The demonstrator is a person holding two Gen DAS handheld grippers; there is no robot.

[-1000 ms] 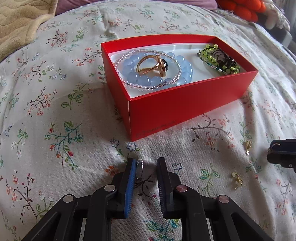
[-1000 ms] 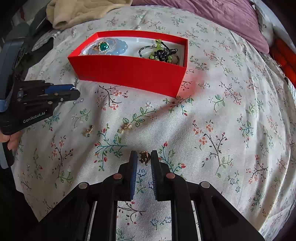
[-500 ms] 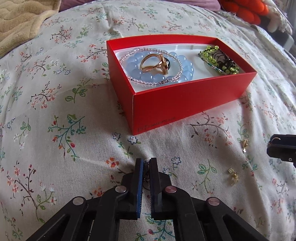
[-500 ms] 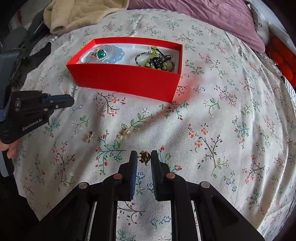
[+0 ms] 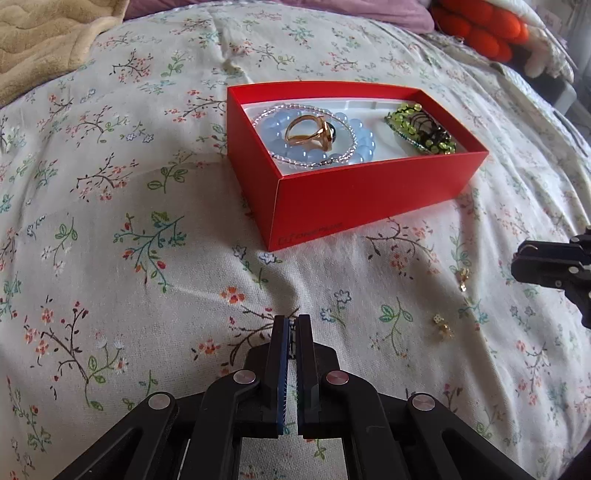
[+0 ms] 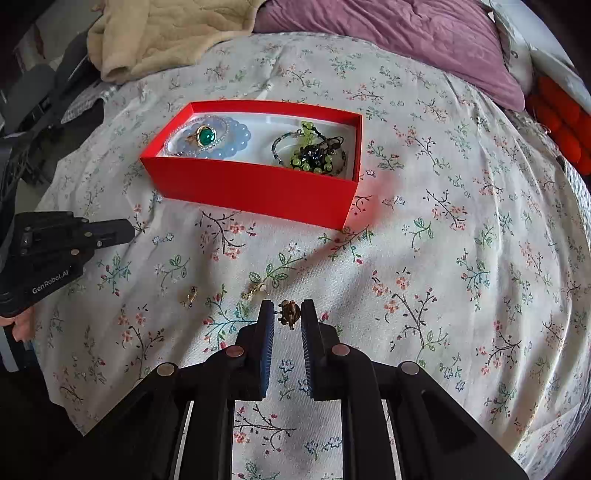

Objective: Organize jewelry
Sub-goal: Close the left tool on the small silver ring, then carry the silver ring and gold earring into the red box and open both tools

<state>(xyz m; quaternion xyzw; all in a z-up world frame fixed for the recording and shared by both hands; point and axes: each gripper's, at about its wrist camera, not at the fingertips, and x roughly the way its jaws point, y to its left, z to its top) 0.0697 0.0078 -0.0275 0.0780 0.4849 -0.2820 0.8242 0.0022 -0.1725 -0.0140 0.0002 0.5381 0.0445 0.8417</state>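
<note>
A red box (image 5: pixel 369 199) on the floral bedspread holds a blue bead bracelet (image 5: pixel 364 146), a gold ring (image 5: pixel 310 133) and a green beaded piece (image 5: pixel 421 129); it also shows in the right wrist view (image 6: pixel 255 188). My left gripper (image 5: pixel 293 320) is shut on a small silver earring, almost hidden between the pads, low over the cloth. My right gripper (image 6: pixel 287 314) holds a small gold earring (image 6: pixel 288 312) between its fingers. Two small gold earrings (image 6: pixel 189 296) (image 6: pixel 254 291) lie loose on the bedspread.
A beige blanket (image 6: pixel 166 33) and a purple pillow (image 6: pixel 388 40) lie behind the box. An orange plush thing (image 5: pixel 476 31) sits at the far right. The other gripper's body (image 6: pixel 51 247) shows at the left of the right wrist view.
My left gripper closed from open onto the small silver earring on the cloth. My right gripper kept its hold on the gold earring and rose slightly.
</note>
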